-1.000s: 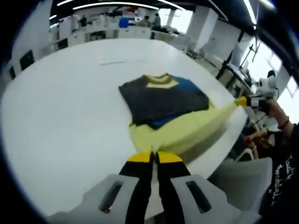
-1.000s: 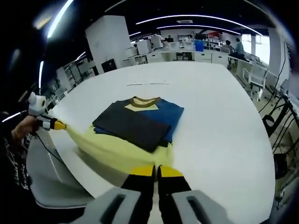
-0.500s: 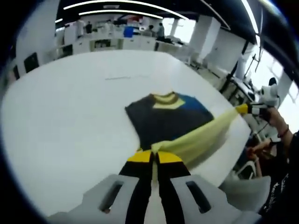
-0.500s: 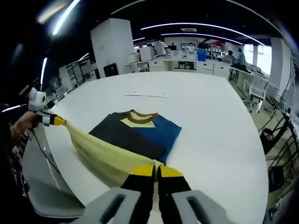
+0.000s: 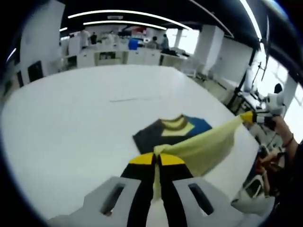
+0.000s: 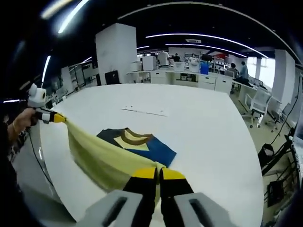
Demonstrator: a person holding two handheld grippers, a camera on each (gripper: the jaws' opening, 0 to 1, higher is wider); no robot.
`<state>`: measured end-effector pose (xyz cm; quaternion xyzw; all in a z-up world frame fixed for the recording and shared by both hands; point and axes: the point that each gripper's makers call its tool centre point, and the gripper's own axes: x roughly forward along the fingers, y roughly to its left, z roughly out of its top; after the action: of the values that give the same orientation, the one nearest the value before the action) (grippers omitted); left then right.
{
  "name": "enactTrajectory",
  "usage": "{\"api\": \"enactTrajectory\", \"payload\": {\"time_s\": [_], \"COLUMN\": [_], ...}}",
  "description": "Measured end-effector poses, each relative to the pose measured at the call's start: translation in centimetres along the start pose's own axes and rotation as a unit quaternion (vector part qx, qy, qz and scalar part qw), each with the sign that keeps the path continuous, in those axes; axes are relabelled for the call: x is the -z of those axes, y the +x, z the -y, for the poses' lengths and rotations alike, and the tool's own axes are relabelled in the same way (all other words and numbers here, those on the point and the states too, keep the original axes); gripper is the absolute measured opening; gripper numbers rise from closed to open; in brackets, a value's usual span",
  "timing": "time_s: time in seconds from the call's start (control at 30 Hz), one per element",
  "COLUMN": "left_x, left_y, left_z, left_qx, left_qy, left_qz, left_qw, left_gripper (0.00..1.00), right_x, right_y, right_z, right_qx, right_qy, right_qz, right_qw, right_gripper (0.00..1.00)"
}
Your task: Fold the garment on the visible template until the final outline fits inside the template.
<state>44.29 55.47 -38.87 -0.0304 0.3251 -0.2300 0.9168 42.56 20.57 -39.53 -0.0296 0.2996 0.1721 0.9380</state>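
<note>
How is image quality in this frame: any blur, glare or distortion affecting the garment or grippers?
Left gripper view: soft throughout, the garment smeared, window glare at right washing out the right gripper; the left gripper is sharper. Right gripper view: crisper, ceiling light strips bent by fisheye, the white table bright but not blown, the right gripper clear.

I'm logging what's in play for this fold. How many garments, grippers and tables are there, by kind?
Garment (yellow, navy and blue): 1
Grippers: 2, the left gripper and the right gripper, each shut on the yellow hem
Table (white): 1
Total: 4
</note>
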Motion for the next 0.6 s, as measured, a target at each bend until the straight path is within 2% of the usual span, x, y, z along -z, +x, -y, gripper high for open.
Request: {"api": "enactTrajectory", "payload": {"time_s": [0.1,0.4,0.6], "left_x": [-0.9,-3.7,-4.3], "left_y": [0.8,3.5,5.6], "left_z": [-0.5,-2.5,-3.9], "left_qx": [-0.007,-0.029,-0.045], "left_qy": [-0.003,-0.016,-0.029], "left_qz": [0.008,0.036,0.042], "left_qw": [0.9999,0.9988,0.9977], "left_gripper": [0.00,0.00,0.00], "right_x": [-1.0,-3.7,-4.7], "right_y": [1.1,4.4,6.9], "right_z": [0.6,2.2,3.0], "right_qx": [0.006,0.026,0.030], "right_qy": [0.016,0.029,0.037], "right_qz": [0.012,0.041,0.052], "right_qw": [0.9998,0.9984,0.9975], "right_gripper": [0.00,0.00,0.00]}}
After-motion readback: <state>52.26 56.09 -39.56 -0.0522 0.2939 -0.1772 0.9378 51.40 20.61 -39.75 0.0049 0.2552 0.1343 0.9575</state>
